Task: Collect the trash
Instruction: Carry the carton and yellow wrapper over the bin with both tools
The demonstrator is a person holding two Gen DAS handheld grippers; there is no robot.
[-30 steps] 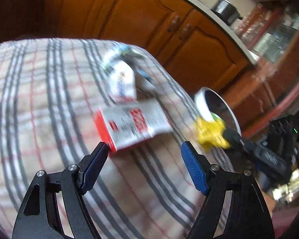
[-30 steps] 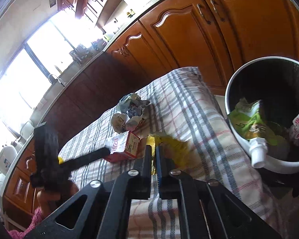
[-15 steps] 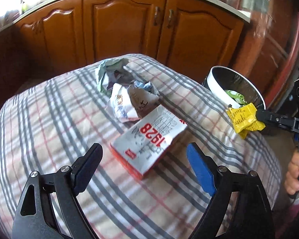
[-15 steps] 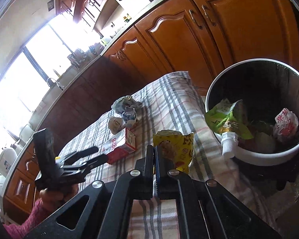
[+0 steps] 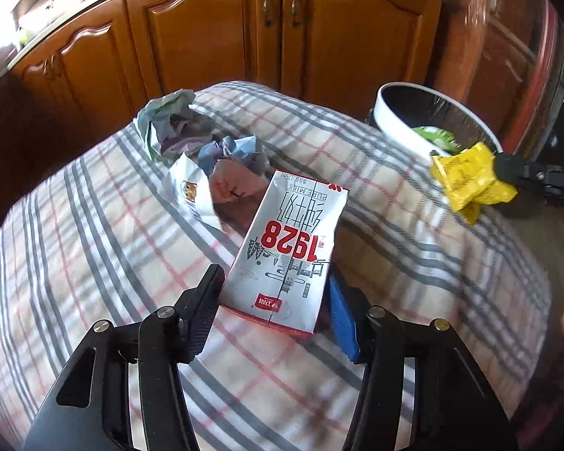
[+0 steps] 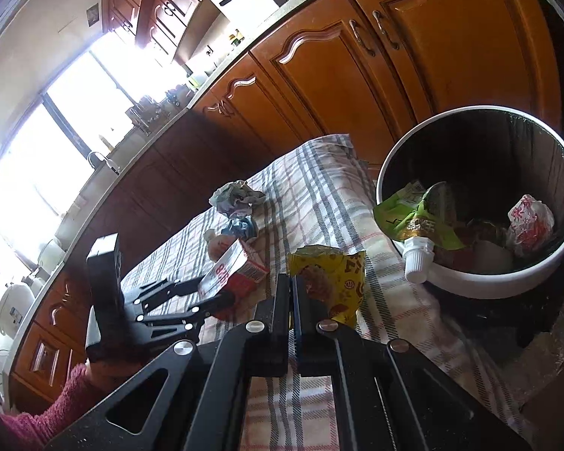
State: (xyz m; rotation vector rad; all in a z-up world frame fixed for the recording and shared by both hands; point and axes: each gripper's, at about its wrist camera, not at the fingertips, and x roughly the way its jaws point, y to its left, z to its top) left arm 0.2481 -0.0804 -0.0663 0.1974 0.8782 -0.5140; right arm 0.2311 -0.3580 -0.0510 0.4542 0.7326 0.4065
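A white and red milk carton marked 1928 (image 5: 289,248) lies on the checked cloth. My left gripper (image 5: 274,285) is open, its jaws on either side of the carton's near end; it also shows in the right wrist view (image 6: 222,293). My right gripper (image 6: 292,293) is shut on a yellow snack wrapper (image 6: 332,282) and holds it above the cloth, left of the white-rimmed trash bin (image 6: 481,285). The wrapper (image 5: 470,176) hangs beside the bin (image 5: 398,124) in the left wrist view. Crumpled paper and wrappers (image 5: 203,150) lie behind the carton.
The bin holds a green pouch (image 6: 417,221) and a red-and-white wrapper (image 6: 530,221). Wooden cabinet doors (image 5: 267,37) stand behind the table. The checked cloth (image 5: 75,248) falls away at the table's edges.
My left gripper has moved forward and its jaws have narrowed around the milk carton's near end. My right gripper has carried the yellow wrapper closer to the bin.
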